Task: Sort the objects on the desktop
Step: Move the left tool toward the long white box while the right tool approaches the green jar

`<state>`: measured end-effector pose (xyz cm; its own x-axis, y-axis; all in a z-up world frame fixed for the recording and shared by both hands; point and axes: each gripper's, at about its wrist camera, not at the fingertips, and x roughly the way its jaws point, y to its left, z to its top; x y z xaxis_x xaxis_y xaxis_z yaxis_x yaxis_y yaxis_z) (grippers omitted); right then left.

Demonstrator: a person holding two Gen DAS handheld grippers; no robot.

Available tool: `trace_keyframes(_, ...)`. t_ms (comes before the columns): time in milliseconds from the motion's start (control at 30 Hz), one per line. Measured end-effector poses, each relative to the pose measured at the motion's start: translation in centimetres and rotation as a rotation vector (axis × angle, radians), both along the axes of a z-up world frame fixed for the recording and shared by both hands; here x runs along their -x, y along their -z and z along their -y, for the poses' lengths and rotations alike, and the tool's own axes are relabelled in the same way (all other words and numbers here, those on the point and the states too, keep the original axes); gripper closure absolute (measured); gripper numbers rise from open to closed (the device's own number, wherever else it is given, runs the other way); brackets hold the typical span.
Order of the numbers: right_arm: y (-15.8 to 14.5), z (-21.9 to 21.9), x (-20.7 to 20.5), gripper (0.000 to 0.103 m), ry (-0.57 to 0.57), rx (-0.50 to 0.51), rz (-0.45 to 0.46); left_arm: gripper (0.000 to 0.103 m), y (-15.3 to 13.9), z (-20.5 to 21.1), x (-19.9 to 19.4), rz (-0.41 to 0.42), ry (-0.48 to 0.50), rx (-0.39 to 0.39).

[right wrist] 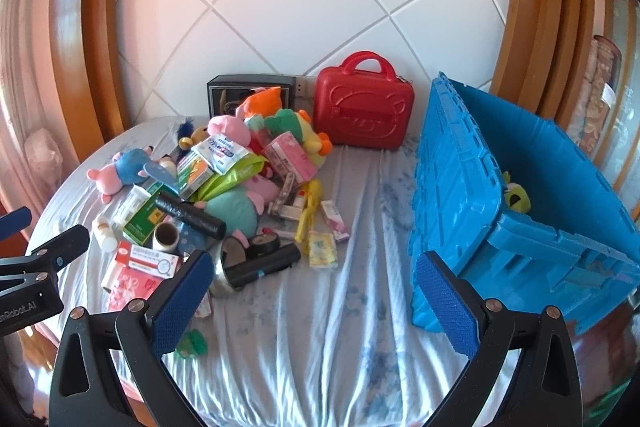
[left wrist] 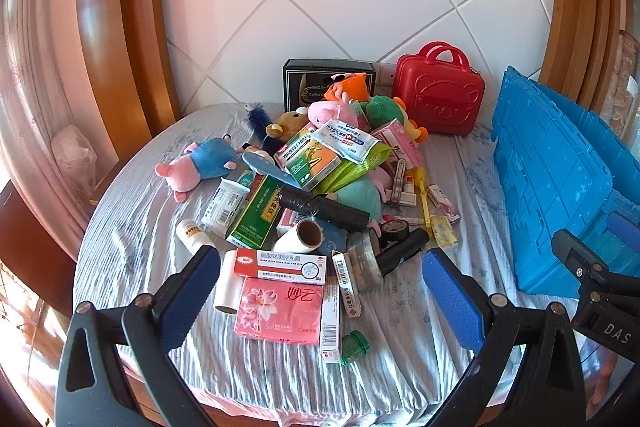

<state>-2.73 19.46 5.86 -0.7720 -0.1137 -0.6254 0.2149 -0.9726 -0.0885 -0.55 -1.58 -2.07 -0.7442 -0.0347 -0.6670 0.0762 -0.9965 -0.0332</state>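
Left wrist view: the left tongs (left wrist: 320, 295) gape wide and grip nothing, hovering over a pink tissue pack (left wrist: 279, 310) at the near edge of a heap of toys and boxes on the cloth-covered surface (left wrist: 404, 355). The right tongs (right wrist: 314, 301) are likewise spread wide and bare above open cloth, with the blue crate (right wrist: 472, 211) just to their right, a green plush toy (right wrist: 517, 198) lying inside it.

free: bare cloth (right wrist: 360, 307) between pile (right wrist: 224, 187) and blue crate (right wrist: 460, 187) | blocked: red case (right wrist: 362, 111) behind
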Motion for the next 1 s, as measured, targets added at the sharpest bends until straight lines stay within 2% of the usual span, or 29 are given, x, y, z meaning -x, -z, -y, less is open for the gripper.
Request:
trace_keyframes(233, 2.1, 1.2, 0.8, 0.0, -0.032, -0.01, 0.06, 0.0, 3.3, 2.8, 0.7, 0.073, -0.023, -0.042)
trace_keyframes(433, 5.9, 3.1, 2.1, 0.0, -0.09, -0.028, 0.153, 0.0, 8.3, 5.7, 1.6, 0.2, -0.103, -0.063)
trace_keyframes(533, 8.1, 3.9, 2.8, 0.0, -0.121, -0.04, 0.207, 0.0, 10.9, 5.5, 2.2, 0.265, -0.109, -0.052)
trace_keyframes(667, 11.2, 4.6, 3.8, 0.0, -0.16, -0.052, 0.278, 0.001, 14.3, 4.6, 3.0, 0.34, -0.098, -0.054)
trace_keyframes(800, 14.7, 5.6, 4.4, 0.0, -0.214, -0.075, 0.349, 0.001, 16.3, 3.7, 3.7, 0.366, -0.075, -0.073)
trace_keyframes(1000, 19.3, 7.6, 3.1, 0.001, -0.301, -0.064, 0.445, 0.008, 17.9, 0.6, 6.1, 0.352, 0.072, -0.048)
